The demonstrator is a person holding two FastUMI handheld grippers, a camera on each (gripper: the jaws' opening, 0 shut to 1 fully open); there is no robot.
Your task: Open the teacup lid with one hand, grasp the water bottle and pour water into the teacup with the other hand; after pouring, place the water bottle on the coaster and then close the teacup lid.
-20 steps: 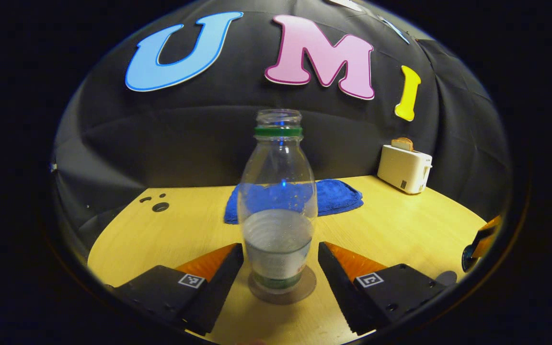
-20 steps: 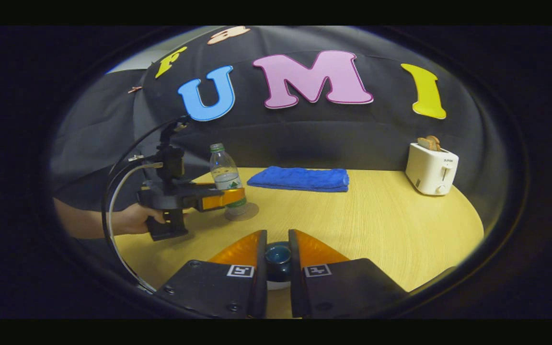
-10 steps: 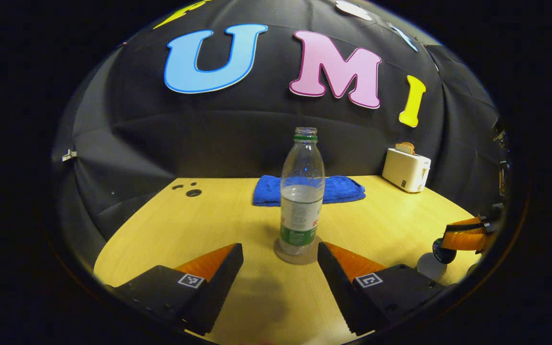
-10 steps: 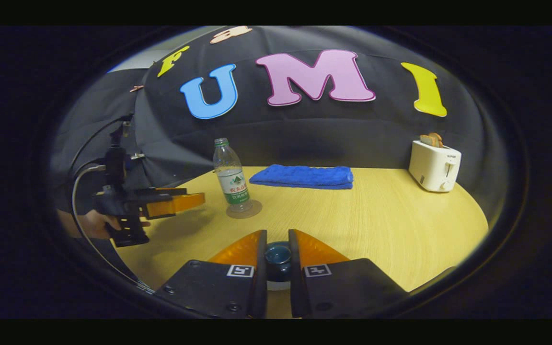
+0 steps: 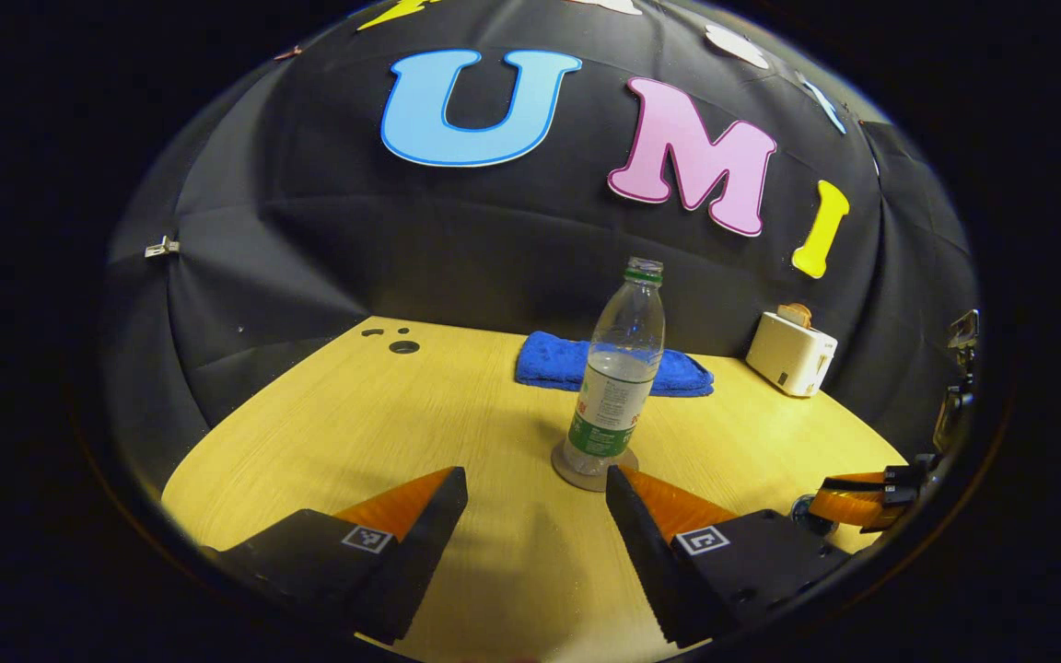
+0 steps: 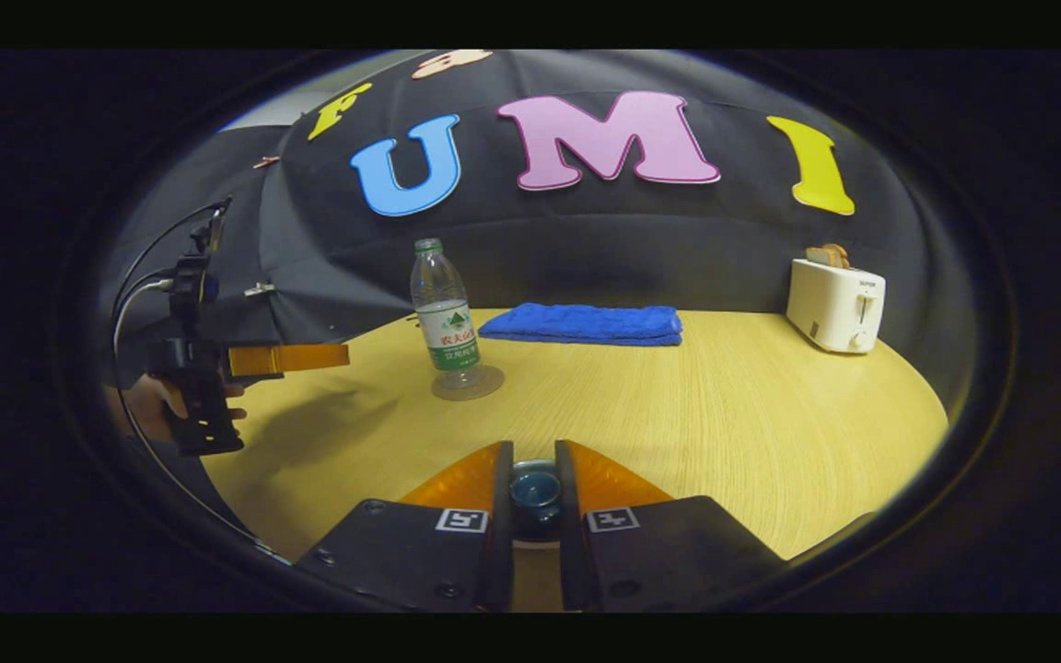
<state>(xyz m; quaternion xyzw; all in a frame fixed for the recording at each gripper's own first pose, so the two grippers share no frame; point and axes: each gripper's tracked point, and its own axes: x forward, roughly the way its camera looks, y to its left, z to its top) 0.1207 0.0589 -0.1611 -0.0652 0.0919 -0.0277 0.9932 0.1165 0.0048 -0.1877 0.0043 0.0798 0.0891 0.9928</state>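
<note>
Left gripper view. My left gripper [image 5: 535, 502] stands wide open and holds nothing. One water bottle [image 5: 615, 378], uncapped and partly filled, stands upright on one round coaster [image 5: 593, 468], just beyond the fingertips and a little right of their midline. Behind the bottle lies one blue towel [image 5: 611, 366]; to the bottle's right, at the back of the table [image 5: 374, 414], sits one toaster [image 5: 790, 352]. My right gripper [image 5: 848, 502] shows at the far right of the bottle.

Right gripper view. My right gripper [image 6: 534, 493] is closed narrowly, both fingers pressing a small dark knob that I judge to be the teacup lid [image 6: 534, 489]; the cup below is hidden. The bottle [image 6: 444, 315] on its coaster [image 6: 467, 382] stands well apart, ahead and to the left; the left gripper [image 6: 296, 357], in a hand [image 6: 155, 405], hangs left of the bottle, clear of it.

Step in hand, as I judge it: bottle set down, lid closing pending. The next move calls for lowering the lid squarely onto the cup, then releasing.
</note>
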